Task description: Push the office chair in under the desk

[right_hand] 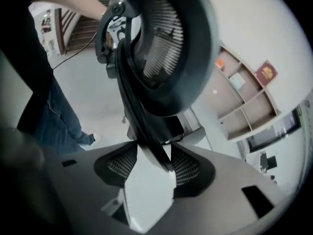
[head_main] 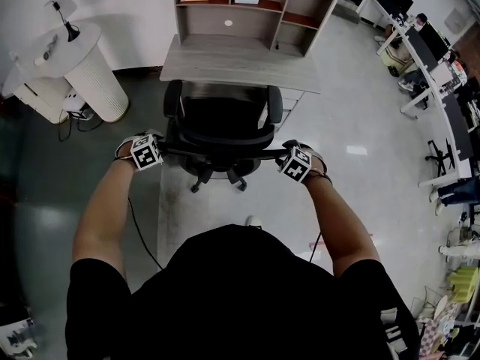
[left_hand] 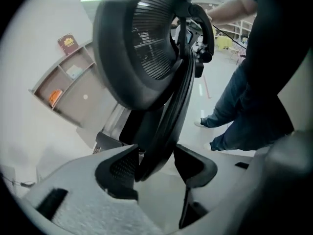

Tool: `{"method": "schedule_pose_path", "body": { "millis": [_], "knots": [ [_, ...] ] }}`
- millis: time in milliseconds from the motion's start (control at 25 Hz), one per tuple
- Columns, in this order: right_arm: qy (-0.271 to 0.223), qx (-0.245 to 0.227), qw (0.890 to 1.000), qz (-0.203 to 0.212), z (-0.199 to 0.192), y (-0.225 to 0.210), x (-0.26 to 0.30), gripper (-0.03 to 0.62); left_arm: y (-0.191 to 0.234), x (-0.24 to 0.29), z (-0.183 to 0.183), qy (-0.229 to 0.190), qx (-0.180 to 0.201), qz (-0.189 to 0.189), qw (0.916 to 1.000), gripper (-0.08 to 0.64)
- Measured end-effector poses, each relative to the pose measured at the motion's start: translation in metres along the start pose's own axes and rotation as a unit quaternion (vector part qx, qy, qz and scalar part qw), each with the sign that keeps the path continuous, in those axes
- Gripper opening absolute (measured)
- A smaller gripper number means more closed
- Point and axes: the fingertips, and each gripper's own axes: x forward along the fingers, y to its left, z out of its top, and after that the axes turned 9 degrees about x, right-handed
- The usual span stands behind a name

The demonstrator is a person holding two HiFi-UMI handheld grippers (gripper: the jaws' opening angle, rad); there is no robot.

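The black mesh office chair (head_main: 221,126) stands in front of the grey desk (head_main: 240,62), its seat partly under the desk's front edge. I stand behind it with a gripper at each end of the backrest's top edge. My left gripper (head_main: 163,150) is open: the backrest rim (left_hand: 161,131) runs between its jaws, against the left pad (left_hand: 120,168) and apart from the other. My right gripper (head_main: 283,158) is open too, with the rim (right_hand: 146,136) lying between its pads (right_hand: 188,168) and a gap on one side. The mesh back (right_hand: 166,48) fills both gripper views.
A shelf unit (head_main: 247,6) with books sits on the desk's back. A white round stand (head_main: 90,70) is at the left, with a cable (head_main: 139,231) trailing on the floor. Office desks with monitors (head_main: 435,58) line the right side.
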Motion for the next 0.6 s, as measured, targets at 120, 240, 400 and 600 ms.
{"method": "schedule_pose_path", "body": {
  "millis": [120,240,400,600],
  "knots": [
    [-0.013,0.042,0.999,-0.018,-0.010,-0.010,-0.021,0.173,0.004,-0.017,-0.014,-0.009,-0.022,0.015,0.9996,0.230],
    [-0.050,0.092,0.993,-0.053,-0.009,-0.028,-0.044,0.099,0.015,-0.035,-0.023,-0.017,-0.028,0.037,0.9988,0.218],
    [-0.113,0.196,0.969,-0.098,-0.001,-0.051,-0.077,0.075,0.027,-0.056,-0.023,-0.038,-0.065,0.069,0.9948,0.201],
    [-0.198,0.303,0.925,-0.119,0.024,-0.063,-0.111,0.041,0.059,-0.099,0.000,-0.128,-0.137,0.163,0.9687,0.053]
  ]
}}
